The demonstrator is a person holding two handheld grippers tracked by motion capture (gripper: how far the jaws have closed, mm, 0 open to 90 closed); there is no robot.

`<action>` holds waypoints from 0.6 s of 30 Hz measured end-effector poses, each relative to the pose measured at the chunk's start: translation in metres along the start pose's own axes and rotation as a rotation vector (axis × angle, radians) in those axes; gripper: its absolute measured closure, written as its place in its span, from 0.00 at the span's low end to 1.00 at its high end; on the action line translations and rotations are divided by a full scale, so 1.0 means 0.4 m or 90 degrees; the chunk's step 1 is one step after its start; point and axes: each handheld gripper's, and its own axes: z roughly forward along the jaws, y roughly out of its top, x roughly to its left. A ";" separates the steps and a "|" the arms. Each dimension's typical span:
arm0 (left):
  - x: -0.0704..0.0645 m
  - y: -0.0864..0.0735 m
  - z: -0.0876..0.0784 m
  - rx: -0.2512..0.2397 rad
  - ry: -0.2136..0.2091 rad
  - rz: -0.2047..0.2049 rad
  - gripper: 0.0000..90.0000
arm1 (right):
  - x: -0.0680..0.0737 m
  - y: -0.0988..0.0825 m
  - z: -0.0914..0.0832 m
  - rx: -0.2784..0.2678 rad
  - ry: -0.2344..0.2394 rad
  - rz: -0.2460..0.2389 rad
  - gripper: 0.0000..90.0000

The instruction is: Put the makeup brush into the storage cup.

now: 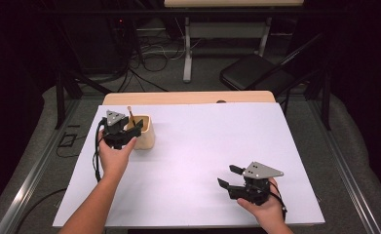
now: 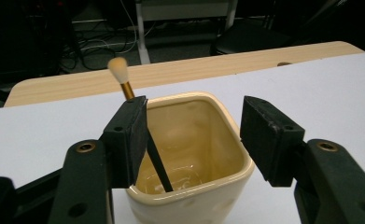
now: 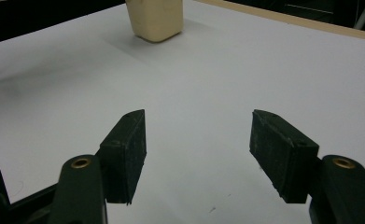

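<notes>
I see the brush [image 2: 124,77] already standing inside the cream cup [image 2: 194,154], my left hand-held gripper [image 2: 194,140] spread around that cup, my right hand-held gripper [image 3: 199,154] spread, idle well away from it, so only withdrawal seems left.

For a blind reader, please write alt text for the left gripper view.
A cream cup stands on a white table with a black-handled brush leaning inside it, tuft up. The left gripper has its fingers open, one on each side of the cup's rim.
</notes>
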 end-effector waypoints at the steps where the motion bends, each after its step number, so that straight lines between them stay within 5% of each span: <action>1: -0.001 0.000 -0.003 -0.001 -0.002 0.003 0.45 | 0.000 0.000 0.000 -0.001 0.000 0.000 0.40; 18: -0.025 -0.004 -0.040 0.023 -0.052 0.010 0.44 | 0.002 -0.001 0.002 0.001 0.000 0.001 0.40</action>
